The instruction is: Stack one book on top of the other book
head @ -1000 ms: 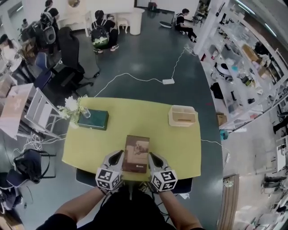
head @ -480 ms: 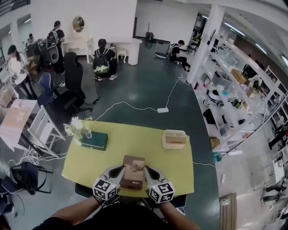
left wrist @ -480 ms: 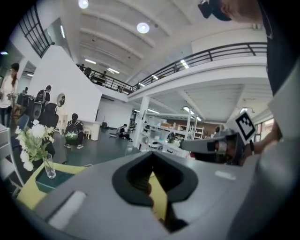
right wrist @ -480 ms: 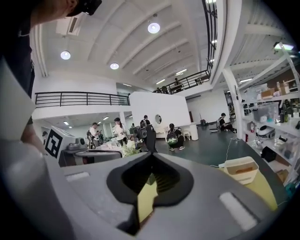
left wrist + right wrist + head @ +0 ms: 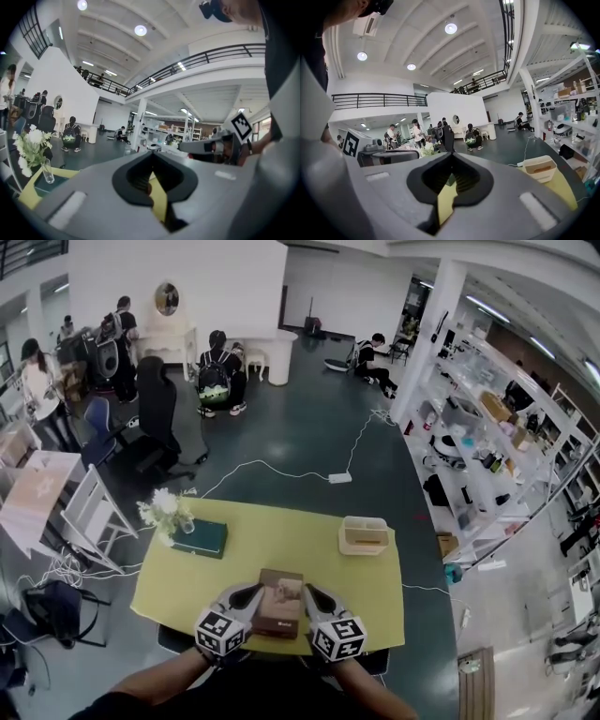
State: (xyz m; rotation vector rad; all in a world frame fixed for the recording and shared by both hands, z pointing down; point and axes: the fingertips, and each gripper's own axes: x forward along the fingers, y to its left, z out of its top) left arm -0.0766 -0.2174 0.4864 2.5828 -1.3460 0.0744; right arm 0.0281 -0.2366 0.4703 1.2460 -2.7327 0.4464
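Note:
A brown book (image 5: 279, 604) lies near the front edge of the yellow table (image 5: 281, 538). It sits between my left gripper (image 5: 246, 593) and my right gripper (image 5: 312, 595), which flank its two long sides. I cannot tell whether either touches it. A dark green book (image 5: 200, 538) lies at the table's far left. In the left gripper view the left gripper (image 5: 151, 154) has its jaws shut with nothing between them. The right gripper (image 5: 451, 157) looks the same in its own view. Neither gripper view shows the brown book.
A glass vase of white flowers (image 5: 167, 515) stands right beside the green book. A cream box (image 5: 364, 535) sits at the table's far right. Office chairs, a floor cable and several people are beyond the table; shelving runs along the right.
The head view has pulled back and tilted up, so the table looks smaller and sits lower in frame. Both grippers still flank the brown book, jaws shut.

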